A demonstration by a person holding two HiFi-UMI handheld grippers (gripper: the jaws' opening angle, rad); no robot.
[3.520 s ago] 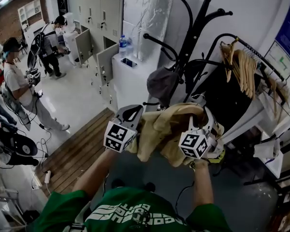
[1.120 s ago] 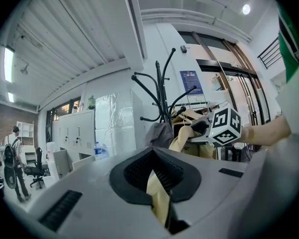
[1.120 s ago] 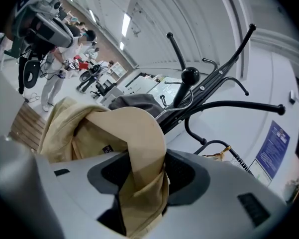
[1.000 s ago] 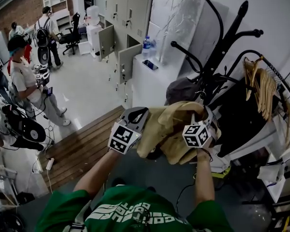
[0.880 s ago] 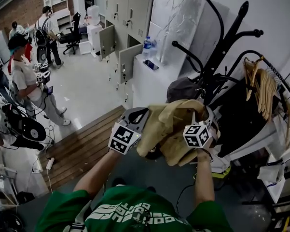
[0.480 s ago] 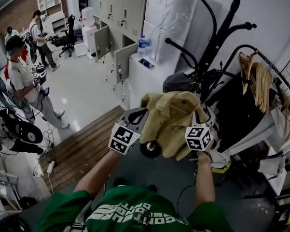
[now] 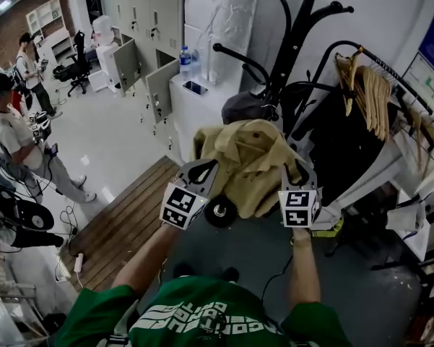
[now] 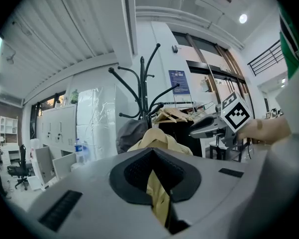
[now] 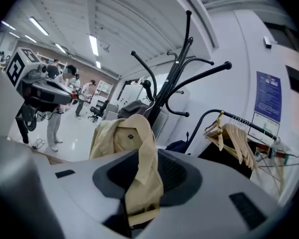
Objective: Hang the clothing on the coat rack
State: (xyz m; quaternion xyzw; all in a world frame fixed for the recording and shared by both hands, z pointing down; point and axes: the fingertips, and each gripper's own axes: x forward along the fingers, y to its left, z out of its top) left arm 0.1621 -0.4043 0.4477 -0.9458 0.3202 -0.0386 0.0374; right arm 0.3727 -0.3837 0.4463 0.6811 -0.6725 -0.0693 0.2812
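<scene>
A tan collared shirt (image 7: 245,157) hangs spread between my two grippers, in front of the black coat rack (image 7: 296,42). My left gripper (image 7: 202,168) is shut on the shirt's left edge, and the cloth (image 8: 156,203) runs down between its jaws. My right gripper (image 7: 297,170) has the right edge between its jaws, which are closing on the fabric (image 9: 142,183). The shirt's collar (image 9: 124,131) stands up just before the rack's hooks (image 9: 171,78). A grey cap (image 7: 244,107) hangs on a lower hook behind it.
A clothes rail with wooden hangers (image 7: 368,96) and dark garments stands to the right. A white cabinet (image 7: 195,103) with a bottle sits left of the rack. People (image 7: 14,129) stand on the floor at far left. A black round object (image 7: 220,212) lies below the shirt.
The shirt has gone from a bunched bundle to a raised, spread sheet, its collar now up near the rack. Both grippers have moved slightly apart.
</scene>
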